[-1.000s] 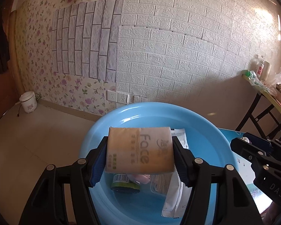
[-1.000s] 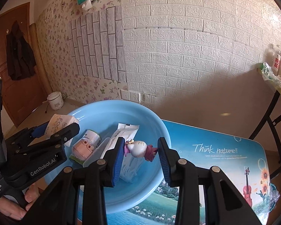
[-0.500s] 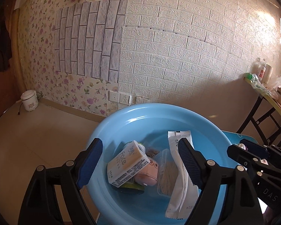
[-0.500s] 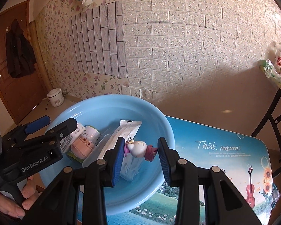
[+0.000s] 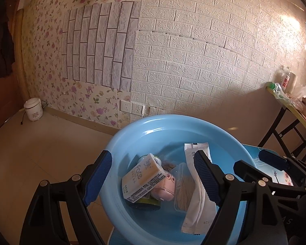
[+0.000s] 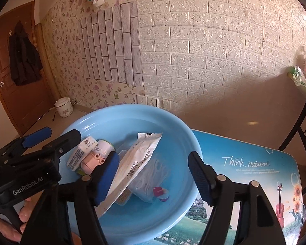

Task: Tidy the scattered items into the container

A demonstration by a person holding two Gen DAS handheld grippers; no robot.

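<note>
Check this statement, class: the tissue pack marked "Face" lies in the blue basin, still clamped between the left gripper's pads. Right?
Not quite. The tissue pack does lie in the blue basin, but the left gripper is open and clear of it, as the left wrist view shows.

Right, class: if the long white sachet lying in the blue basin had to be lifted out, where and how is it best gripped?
Probably across its narrow width near the raised upper end of the long white sachet, coming from above: it lies slanted over the other items, so that end stands clear of the blue basin floor.

basin (image 5: pixel 132 134): light blue | tissue pack (image 5: pixel 141 176): tan-white | wallpaper (image 5: pixel 49 40): purple floral
</note>
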